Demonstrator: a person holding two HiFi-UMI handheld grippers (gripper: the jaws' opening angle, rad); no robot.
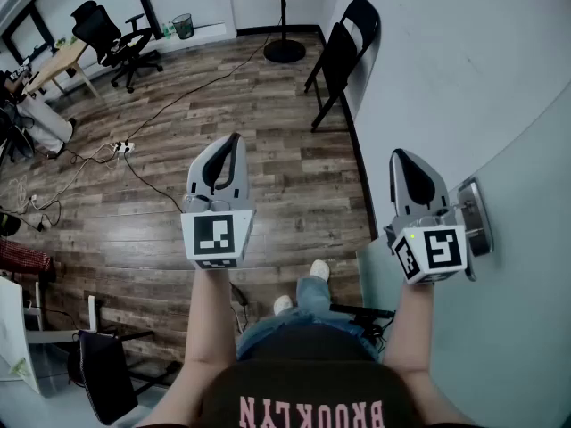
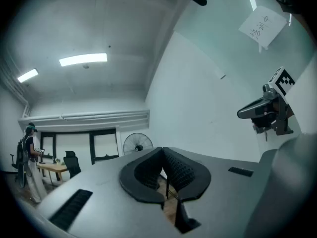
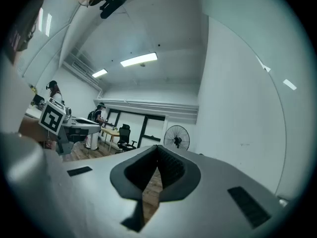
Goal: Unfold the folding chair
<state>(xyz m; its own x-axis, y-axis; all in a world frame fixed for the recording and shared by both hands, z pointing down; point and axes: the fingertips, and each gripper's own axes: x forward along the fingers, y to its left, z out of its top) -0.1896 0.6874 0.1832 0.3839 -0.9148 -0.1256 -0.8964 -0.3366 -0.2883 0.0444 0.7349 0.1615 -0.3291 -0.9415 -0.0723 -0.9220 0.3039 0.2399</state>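
Much of the danger starts with the white wall, because the black folding chair leans folded against it. If the chair is pulled open while it rests there, I think its back may scrape the wall, or its legs may slide away on the wood floor. The chair is not yet touched and stands well apart from the person, so a walk is needed first. The standing fan is near the chair, on its left in the head view, and a chair swung open to that side could hit it. A power strip with its cables lies on the floor far to the left of the chair, and feet could catch there only on a wide detour. The left claw and the right claw are both clenched with nothing between the jaws. They must be released before they reach the frame, or they will only push the chair and tip it.
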